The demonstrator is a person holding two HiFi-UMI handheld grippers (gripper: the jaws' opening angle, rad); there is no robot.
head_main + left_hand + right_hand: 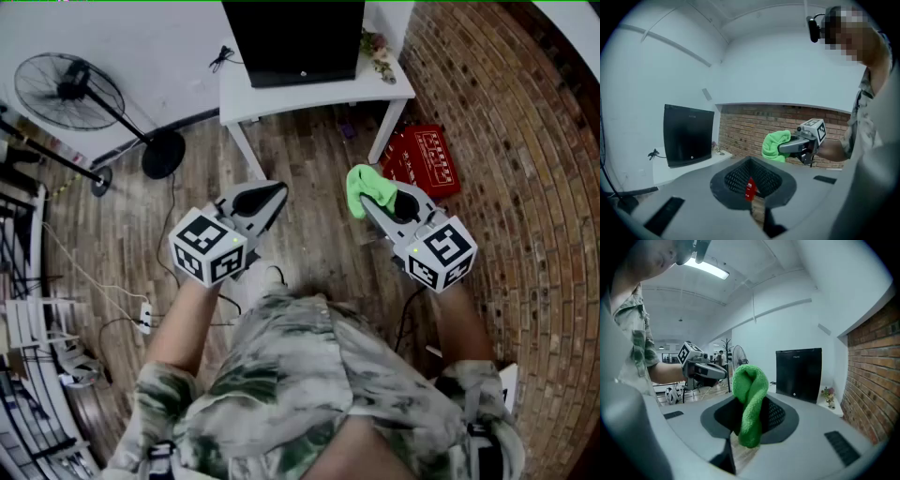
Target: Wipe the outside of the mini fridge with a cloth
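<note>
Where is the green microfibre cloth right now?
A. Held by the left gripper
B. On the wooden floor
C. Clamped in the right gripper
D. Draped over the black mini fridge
C: the green microfibre cloth sits pinched between the jaws of the right gripper.

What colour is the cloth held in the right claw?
Bright green. The cloth shows best in the right gripper view.

A black standing fan [67, 92] stands on the wooden floor [309, 164] left of the white tabletop [246, 101], small flowers [379, 54] sit at its right edge, and a red crate [427, 161] lies by its right leg.
</note>
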